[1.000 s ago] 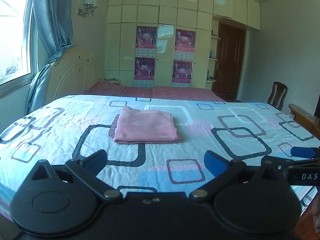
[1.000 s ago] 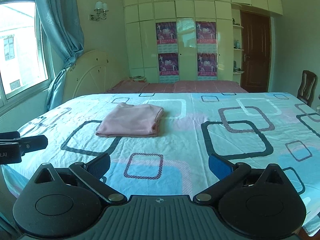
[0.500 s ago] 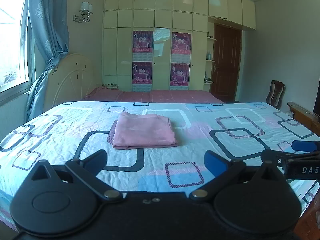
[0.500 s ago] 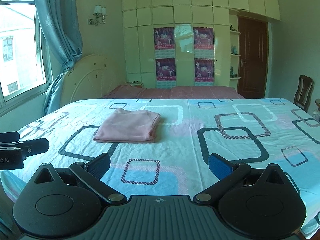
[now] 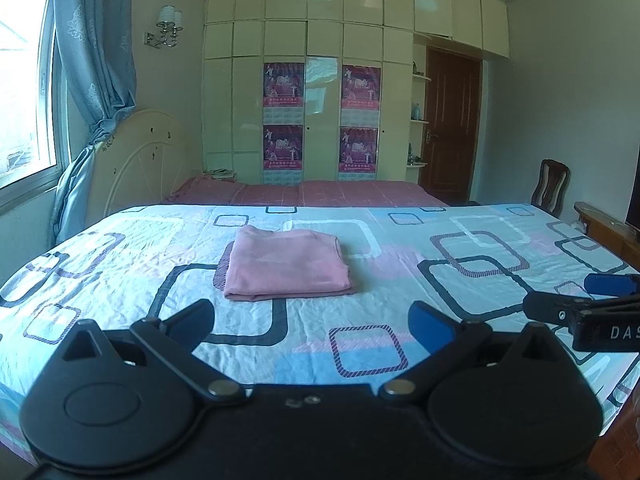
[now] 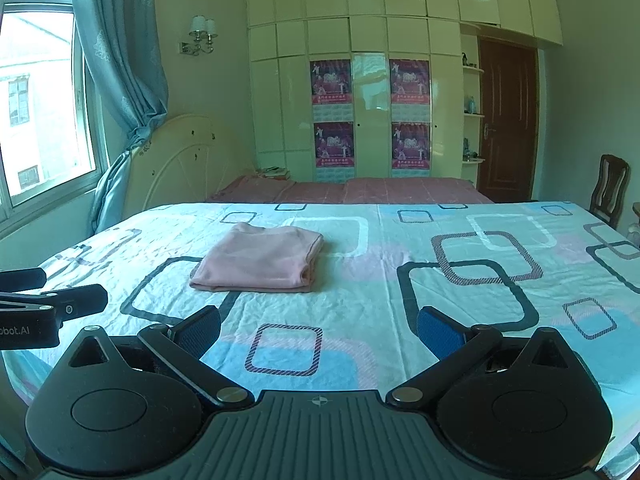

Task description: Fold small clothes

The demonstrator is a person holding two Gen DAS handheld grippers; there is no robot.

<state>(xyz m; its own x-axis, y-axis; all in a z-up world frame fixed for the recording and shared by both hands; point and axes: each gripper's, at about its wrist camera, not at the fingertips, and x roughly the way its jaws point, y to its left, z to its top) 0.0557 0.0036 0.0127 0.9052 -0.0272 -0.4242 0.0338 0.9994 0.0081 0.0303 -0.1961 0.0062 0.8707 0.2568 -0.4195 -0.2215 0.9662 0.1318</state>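
A pink garment (image 5: pixel 286 264) lies folded into a flat rectangle on the patterned bed sheet (image 5: pixel 460 264), left of the bed's middle; the right wrist view shows this garment (image 6: pixel 260 260) from the right. My left gripper (image 5: pixel 312 326) hangs open above the near edge of the bed, well short of the garment, nothing between its fingers. My right gripper (image 6: pixel 320 332) is also open and empty, held at the same distance. The right gripper's fingers (image 5: pixel 576 304) show at the right edge of the left wrist view.
A bed sheet (image 6: pixel 460 264) with square outlines covers the wide bed. A headboard (image 5: pixel 136 160) and curtain (image 5: pixel 96 92) stand at left, a wardrobe wall (image 5: pixel 320 80) behind, a door (image 5: pixel 452 128) and wooden chair (image 5: pixel 552 188) at right.
Both grippers have pulled back and risen a little, so the bed and garment sit lower and farther in view. The garment has not moved.
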